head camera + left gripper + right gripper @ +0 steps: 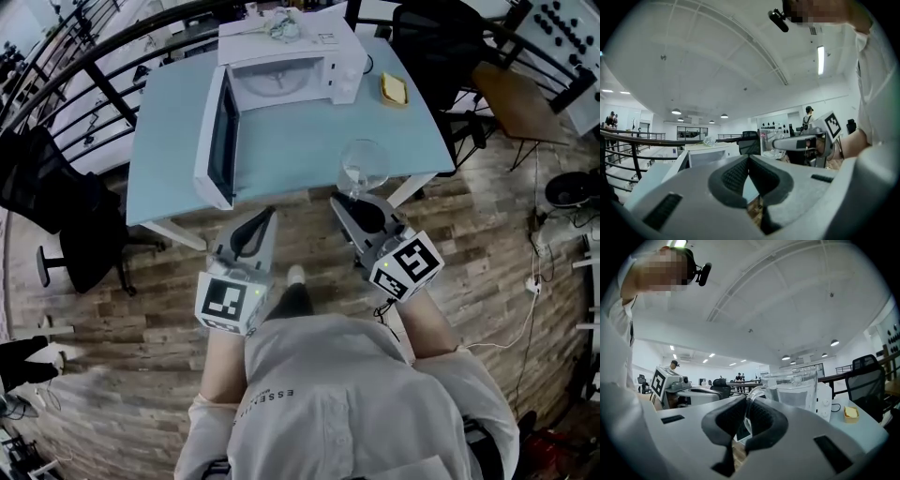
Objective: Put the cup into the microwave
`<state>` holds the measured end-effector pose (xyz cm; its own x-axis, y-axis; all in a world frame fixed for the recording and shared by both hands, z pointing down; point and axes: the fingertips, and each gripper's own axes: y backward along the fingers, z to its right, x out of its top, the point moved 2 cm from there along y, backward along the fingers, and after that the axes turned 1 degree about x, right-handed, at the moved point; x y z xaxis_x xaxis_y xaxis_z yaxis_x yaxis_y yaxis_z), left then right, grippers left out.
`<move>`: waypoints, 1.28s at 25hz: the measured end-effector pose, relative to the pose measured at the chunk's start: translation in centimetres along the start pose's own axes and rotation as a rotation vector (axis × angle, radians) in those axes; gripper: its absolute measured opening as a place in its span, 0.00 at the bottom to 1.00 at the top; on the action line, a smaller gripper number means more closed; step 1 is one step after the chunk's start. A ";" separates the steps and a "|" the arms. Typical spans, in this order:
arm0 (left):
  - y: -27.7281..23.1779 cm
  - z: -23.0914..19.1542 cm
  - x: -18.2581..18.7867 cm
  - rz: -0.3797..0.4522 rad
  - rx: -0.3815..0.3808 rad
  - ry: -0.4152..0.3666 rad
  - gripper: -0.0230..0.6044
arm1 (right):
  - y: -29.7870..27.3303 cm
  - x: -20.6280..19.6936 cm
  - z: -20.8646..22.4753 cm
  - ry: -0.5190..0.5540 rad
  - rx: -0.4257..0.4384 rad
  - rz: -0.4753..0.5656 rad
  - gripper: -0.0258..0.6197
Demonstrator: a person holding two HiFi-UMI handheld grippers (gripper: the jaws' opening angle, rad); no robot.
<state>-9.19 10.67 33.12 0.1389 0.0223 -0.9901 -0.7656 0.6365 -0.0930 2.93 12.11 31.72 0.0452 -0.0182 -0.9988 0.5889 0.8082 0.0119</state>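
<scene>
A clear glass cup (364, 166) hangs in front of the near edge of the light blue table (159, 122). My right gripper (347, 200) is shut on its handle (749, 401), and the cup body (793, 389) stands upright just past the jaws. The white microwave (286, 77) stands at the back of the table with its door (217, 141) swung open to the left. My left gripper (265, 215) is held beside the right one, short of the table, with its pads (740, 171) closed together on nothing.
A yellow sponge (394, 89) lies on the table to the right of the microwave. Papers and a clear wrapper lie on the microwave's top (281, 28). A black chair (61, 211) stands at the left and another (436, 42) behind the table. A railing (75, 56) runs behind.
</scene>
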 end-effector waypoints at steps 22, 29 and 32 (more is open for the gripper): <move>-16.2 -13.4 -1.3 -0.088 0.039 0.046 0.04 | -17.2 -2.4 15.4 -0.092 0.116 -0.061 0.07; -21.0 -16.2 -2.1 -0.083 0.151 0.107 0.04 | -20.9 -4.7 20.3 -0.070 0.253 -0.088 0.07; -22.9 -17.2 -2.8 -0.080 0.181 0.118 0.04 | -22.5 -6.1 22.1 -0.030 0.303 -0.093 0.07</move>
<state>-2.84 -17.19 36.24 0.1120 -0.1180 -0.9867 -0.6287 0.7605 -0.1623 7.20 -18.97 38.63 0.0011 -0.1051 -0.9945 0.8051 0.5899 -0.0615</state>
